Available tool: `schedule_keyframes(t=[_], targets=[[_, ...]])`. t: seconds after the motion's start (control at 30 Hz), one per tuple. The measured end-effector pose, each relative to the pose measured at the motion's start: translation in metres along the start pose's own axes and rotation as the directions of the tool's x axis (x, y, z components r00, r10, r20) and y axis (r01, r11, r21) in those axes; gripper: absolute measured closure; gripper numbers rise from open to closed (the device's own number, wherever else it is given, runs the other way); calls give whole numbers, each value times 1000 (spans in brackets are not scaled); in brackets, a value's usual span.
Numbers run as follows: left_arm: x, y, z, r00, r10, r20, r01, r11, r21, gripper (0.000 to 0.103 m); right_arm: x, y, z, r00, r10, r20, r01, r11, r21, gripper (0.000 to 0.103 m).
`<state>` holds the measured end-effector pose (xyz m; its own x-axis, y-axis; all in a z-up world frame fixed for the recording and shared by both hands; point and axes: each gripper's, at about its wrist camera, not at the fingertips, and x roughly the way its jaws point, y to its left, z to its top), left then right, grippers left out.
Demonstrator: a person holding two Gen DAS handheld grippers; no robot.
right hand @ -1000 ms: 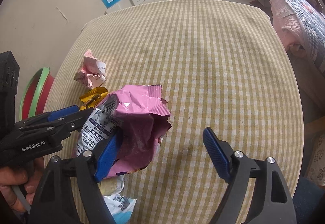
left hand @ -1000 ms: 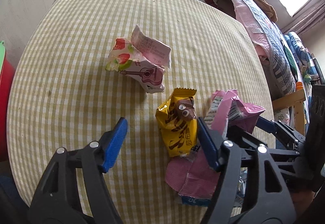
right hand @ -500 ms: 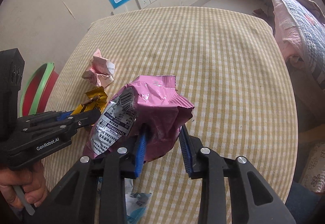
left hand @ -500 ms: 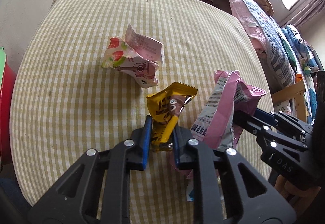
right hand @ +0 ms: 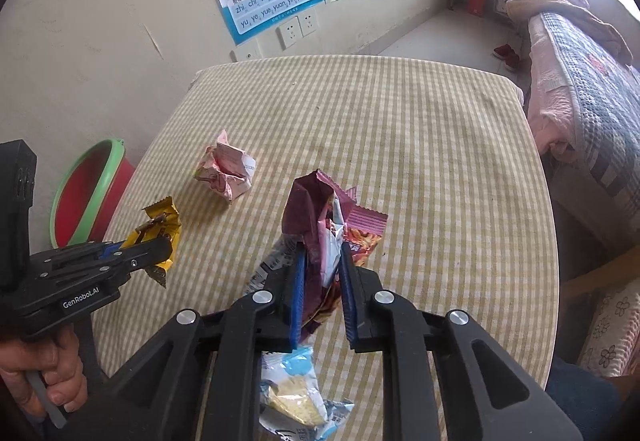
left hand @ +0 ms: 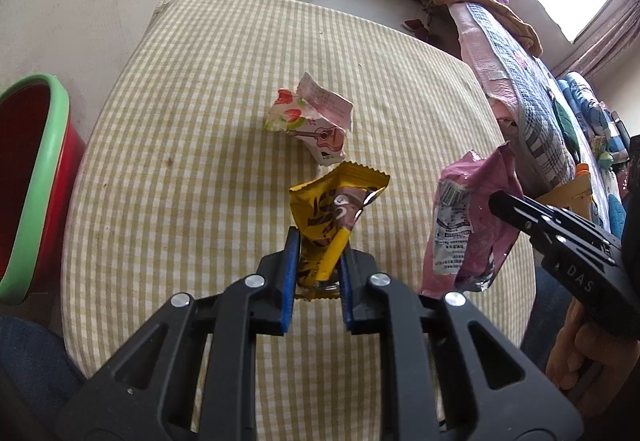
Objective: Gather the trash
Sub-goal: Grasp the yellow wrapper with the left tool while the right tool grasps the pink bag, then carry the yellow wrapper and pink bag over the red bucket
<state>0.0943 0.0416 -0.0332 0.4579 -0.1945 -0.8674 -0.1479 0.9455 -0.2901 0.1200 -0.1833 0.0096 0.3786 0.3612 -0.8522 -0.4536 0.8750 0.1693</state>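
1. My left gripper (left hand: 318, 261) had its blue-padded fingers (left hand: 291, 273) clamped on the lower end of the crinkled yellow-and-brown snack wrapper (left hand: 334, 209), held upright and clear of the counter (left hand: 180, 181) with its checked yellow cloth.
2. My right gripper (right hand: 322, 289) had its fingers pressed together on the crumpled pink foil snack bag (right hand: 316, 217), also lifted off the cloth.
3. Just below the right gripper, a pale blue-and-white plastic packet (right hand: 294, 397) lay flat on the counter's near edge.
4. Farther out, a crumpled pink-and-white paper carton with strawberry print (left hand: 314, 123) sat on the cloth, apart from both grippers.
5. A red plastic basin with a green rim (left hand: 28, 177) stood beside the counter's left side.
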Motion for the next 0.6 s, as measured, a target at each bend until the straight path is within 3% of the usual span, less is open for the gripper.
schedule_keyframes(t=[0.6], targets=[[-56, 32, -7, 992, 13, 127, -5, 998, -62, 86, -35, 48, 22, 995, 30, 90, -23, 997, -79, 94]])
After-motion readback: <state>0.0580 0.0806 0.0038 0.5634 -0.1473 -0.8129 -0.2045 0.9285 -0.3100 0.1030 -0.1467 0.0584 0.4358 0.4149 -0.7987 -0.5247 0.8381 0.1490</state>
